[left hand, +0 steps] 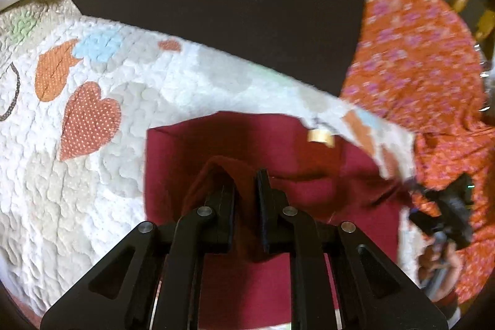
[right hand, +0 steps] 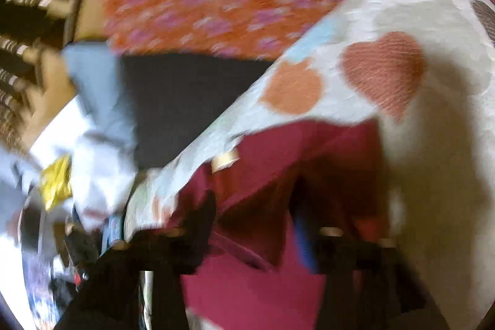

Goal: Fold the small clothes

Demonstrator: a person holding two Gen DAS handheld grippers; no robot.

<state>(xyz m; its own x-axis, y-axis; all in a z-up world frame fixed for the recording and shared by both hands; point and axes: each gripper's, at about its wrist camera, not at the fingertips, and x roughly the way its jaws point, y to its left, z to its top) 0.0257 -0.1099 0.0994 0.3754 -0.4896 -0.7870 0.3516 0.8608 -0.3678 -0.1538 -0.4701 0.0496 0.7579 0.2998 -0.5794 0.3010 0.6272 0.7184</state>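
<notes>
One maroon garment (left hand: 309, 194) lies on the heart-print quilt (left hand: 102, 175), at 6 o'clock in both views. One dark pad (left hand: 216, 8) at 12. One orange floral cloth (left hand: 417, 57) at 2. Left gripper (left hand: 246, 184) is clamped on a maroon fold. Right gripper (right hand: 253, 225) is blurred: jaws apart, cloth between, grip unclear. No containers.

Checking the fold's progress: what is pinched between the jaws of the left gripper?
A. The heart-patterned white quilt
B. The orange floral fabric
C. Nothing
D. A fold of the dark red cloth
D: in the left wrist view the left gripper has its jaws nearly shut on a raised fold of the dark red cloth.
</notes>
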